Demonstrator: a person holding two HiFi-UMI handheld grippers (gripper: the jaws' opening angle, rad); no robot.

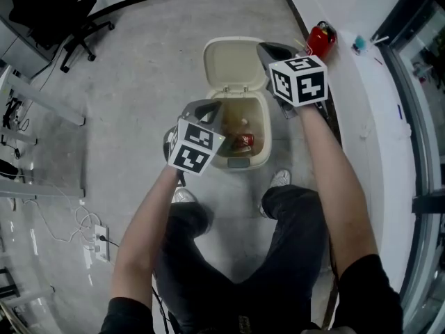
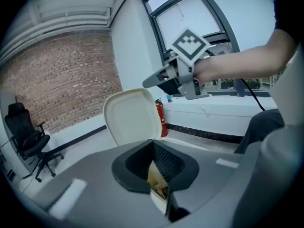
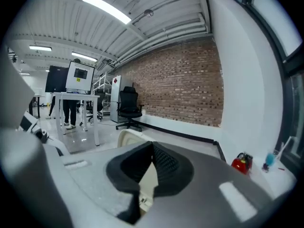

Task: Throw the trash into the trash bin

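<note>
A cream pedal trash bin stands on the floor with its lid swung up. Trash lies inside, among it a red can. My left gripper hovers over the bin's left rim, jaws shut and empty. In the left gripper view its jaws meet, with the raised lid beyond and the trash glimpsed below. My right gripper is held above the lid's right edge; in its own view the jaws are shut with nothing in them. The right gripper also shows raised in the left gripper view.
A red fire extinguisher stands by the white wall ledge at the right. A black office chair is at the far left, and a power strip with cables lies on the floor. The person's shoes stand at the bin's front.
</note>
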